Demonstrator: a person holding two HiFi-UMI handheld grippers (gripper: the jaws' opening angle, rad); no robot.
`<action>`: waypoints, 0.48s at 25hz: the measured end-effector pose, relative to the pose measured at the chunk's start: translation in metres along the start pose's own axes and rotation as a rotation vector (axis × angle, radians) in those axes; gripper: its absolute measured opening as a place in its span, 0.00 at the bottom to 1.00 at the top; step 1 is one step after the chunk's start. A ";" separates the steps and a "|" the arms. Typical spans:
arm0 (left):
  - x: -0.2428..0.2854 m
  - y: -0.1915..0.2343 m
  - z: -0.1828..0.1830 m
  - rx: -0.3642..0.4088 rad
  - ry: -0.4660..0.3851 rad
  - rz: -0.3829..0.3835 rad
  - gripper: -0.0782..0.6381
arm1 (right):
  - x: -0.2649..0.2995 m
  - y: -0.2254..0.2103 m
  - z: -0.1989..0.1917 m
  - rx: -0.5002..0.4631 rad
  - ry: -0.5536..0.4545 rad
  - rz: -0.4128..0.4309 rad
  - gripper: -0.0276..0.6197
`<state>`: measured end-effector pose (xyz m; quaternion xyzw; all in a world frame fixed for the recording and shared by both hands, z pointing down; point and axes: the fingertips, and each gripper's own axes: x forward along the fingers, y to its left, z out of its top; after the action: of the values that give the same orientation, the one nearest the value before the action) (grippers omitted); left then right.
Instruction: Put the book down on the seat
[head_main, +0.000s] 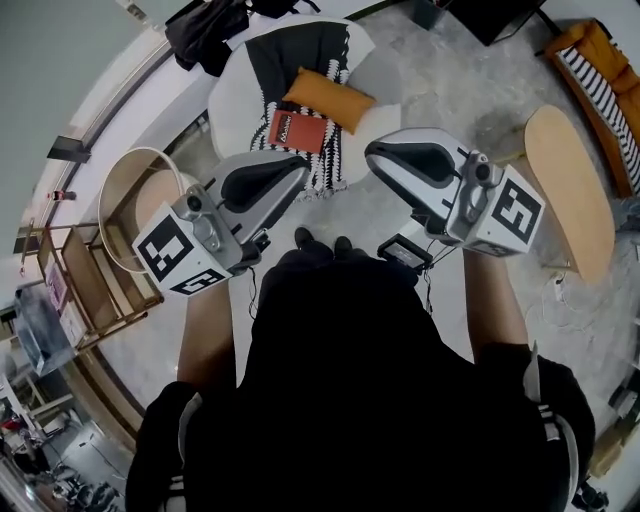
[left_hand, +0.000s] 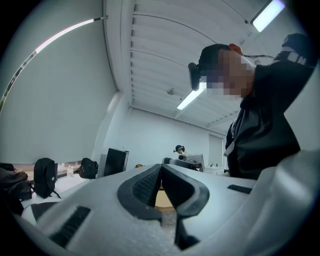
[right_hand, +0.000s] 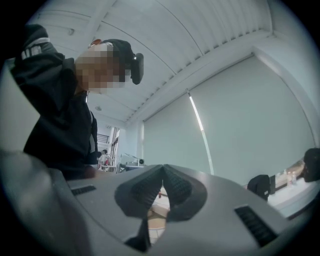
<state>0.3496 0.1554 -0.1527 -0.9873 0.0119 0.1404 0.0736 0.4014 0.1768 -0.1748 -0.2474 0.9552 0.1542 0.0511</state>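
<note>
The red book (head_main: 298, 130) is lying flat on the round white seat (head_main: 232, 100), at the edge of a striped blanket (head_main: 300, 50) and just beside an orange cushion (head_main: 328, 98). The left gripper (head_main: 295, 170) and the right gripper (head_main: 375, 155) are hovering in front of the person, apart from the seat. Both grippers are holding their fingers together, with nothing between them.

This looks like a mock living room set up inside a lab or office. The homely part is a round white armchair (head_main: 235, 95) with an orange cushion (head_main: 328, 97), an orange sofa (head_main: 590, 55), a pale oval wooden table (head_main: 568, 190) and a wooden rack (head_main: 85, 290) on a speckled grey floor (head_main: 450, 90). The working part is a white slatted ceiling (left_hand: 165, 45) with strip lights (left_hand: 192, 97), a black monitor (left_hand: 115, 161) and a black backpack (left_hand: 45, 176) on a white worktop (left_hand: 70, 182).
</note>
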 end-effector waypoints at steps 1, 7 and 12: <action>0.002 -0.001 0.000 0.009 0.005 -0.001 0.15 | 0.000 -0.001 -0.001 -0.003 0.006 -0.002 0.09; 0.004 0.005 -0.004 -0.010 0.008 0.000 0.15 | -0.008 -0.003 -0.002 -0.014 0.004 -0.031 0.09; 0.012 -0.001 -0.010 -0.012 0.019 -0.022 0.15 | -0.018 -0.002 0.000 -0.015 -0.018 -0.047 0.09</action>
<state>0.3641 0.1550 -0.1467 -0.9891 0.0009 0.1302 0.0692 0.4185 0.1837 -0.1724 -0.2687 0.9474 0.1625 0.0616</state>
